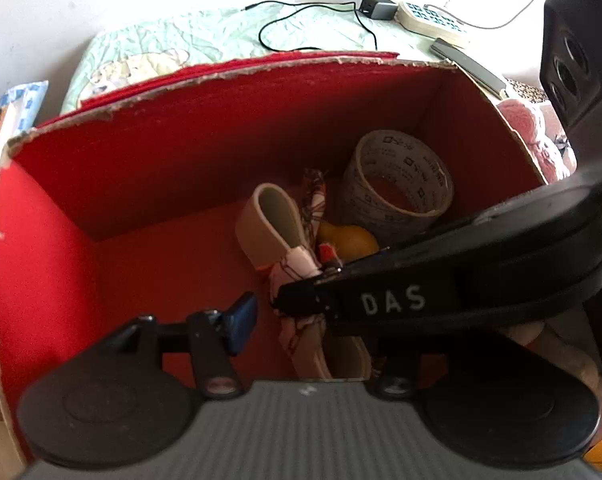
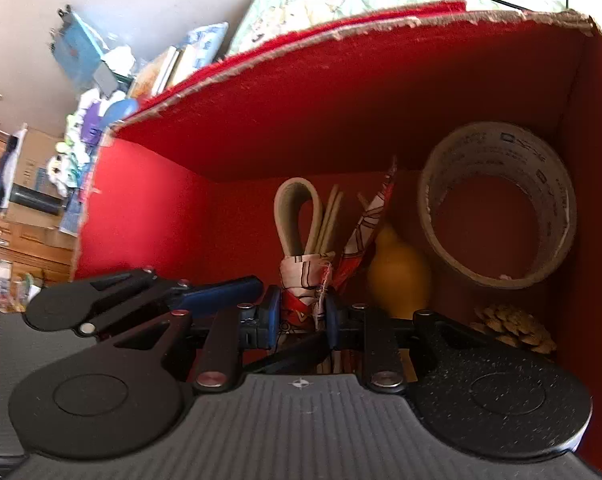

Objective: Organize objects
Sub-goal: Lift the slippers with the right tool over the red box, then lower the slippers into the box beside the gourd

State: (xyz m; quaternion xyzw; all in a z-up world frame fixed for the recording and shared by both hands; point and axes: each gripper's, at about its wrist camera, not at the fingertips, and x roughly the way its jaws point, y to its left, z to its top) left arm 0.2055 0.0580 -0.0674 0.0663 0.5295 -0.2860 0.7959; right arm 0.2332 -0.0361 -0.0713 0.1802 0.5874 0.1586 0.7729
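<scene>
Two tools in red box | right tool clamps scarf-wrapped strap | left tool half-hidden, state unclear

The box is bright red inside, with a pale raw torn rim. The folded strap is beige. The cloth tied around it is white with red and dark line print. The tape roll is off-white with black printed squares and lettering. Beside it sits a yellow rounded object and a tan scaly pine cone. The tongs are black with blue pads. The bedspread is pale mint green with a faint cartoon print.
</scene>
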